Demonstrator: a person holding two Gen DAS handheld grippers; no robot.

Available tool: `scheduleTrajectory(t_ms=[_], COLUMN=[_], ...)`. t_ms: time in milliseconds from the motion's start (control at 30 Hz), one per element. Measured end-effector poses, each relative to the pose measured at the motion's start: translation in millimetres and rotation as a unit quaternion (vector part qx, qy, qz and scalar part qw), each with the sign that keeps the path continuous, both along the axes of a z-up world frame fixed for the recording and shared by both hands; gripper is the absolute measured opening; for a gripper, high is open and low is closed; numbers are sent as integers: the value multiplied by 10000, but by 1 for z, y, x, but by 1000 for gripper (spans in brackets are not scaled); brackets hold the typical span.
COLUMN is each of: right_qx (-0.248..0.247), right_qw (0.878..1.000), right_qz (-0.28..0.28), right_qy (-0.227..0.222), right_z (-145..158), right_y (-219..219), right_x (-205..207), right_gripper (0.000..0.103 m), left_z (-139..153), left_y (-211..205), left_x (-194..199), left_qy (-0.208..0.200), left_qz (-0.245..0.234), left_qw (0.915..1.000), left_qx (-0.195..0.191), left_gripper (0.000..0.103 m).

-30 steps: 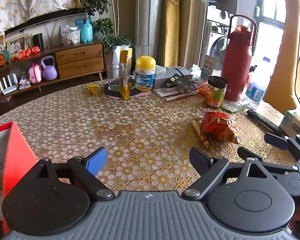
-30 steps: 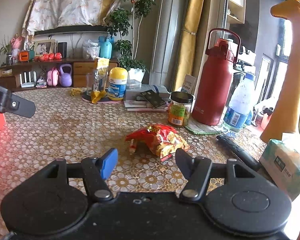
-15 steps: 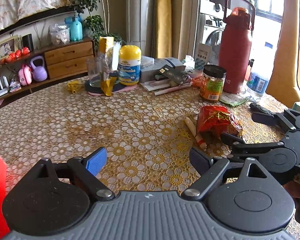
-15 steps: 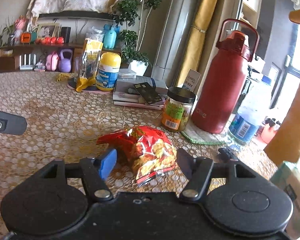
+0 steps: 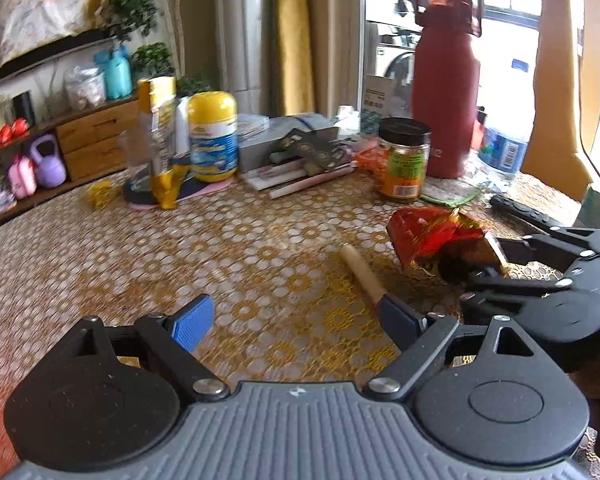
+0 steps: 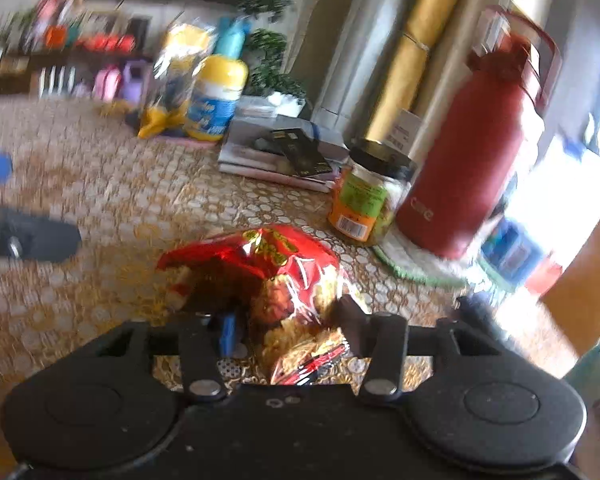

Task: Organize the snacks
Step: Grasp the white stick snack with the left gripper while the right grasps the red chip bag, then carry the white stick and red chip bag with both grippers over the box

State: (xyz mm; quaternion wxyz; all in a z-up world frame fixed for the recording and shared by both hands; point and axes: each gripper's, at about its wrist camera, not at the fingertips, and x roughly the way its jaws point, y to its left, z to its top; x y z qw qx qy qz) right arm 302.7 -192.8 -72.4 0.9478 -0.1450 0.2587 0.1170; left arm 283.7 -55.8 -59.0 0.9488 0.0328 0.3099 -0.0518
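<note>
A red and yellow snack bag (image 6: 284,276) lies on the gold-patterned table (image 5: 228,248). My right gripper (image 6: 288,328) has its fingers on either side of the bag, closing on it; in the left wrist view the right gripper (image 5: 496,264) reaches the same bag (image 5: 428,232) from the right. A small sausage stick (image 5: 362,272) lies just left of the bag. My left gripper (image 5: 296,320) is open and empty, low over the table, its right finger (image 5: 400,322) near the stick's end.
Behind the bag stand a jar with a black lid (image 5: 402,160), a tall red bottle (image 5: 446,96), a water bottle (image 5: 500,148), stacked books (image 5: 300,160), a yellow-capped tub (image 5: 213,136) and a glass with a yellow packet (image 5: 158,140). A black remote (image 5: 520,210) lies right.
My right gripper moved forward onto the snack bag and its fingers narrowed around it. My left gripper swung right, away from the red box, toward the sausage stick.
</note>
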Motion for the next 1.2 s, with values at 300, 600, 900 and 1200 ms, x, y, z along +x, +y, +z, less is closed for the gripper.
scheduleTrajectory(t_ms=[300,600,900,1200], right_qx=[1457,2079,2181,2155], right_qw=[9877,9757,9735,9741], right_qz=[-556,-688,-693,-682], right_qy=[100,35,19,38], right_z=[18,29,31,36], right_y=[-52,-76,-74,-68], right_x=[-19,-41,-48,-66], right_gripper=[37,37,38,38], left_z=[-19,-32,-28,16], left_y=[-38,-51,-47,-26], left_x=[26,35,21,-35], left_qy=[39,182,180,8], left_qz=[-303,-199,-235,-37], left_qw=[9995,9996,9995,9996], left_qx=[103,28,-133,-295], left_gripper=[90,29,10,10])
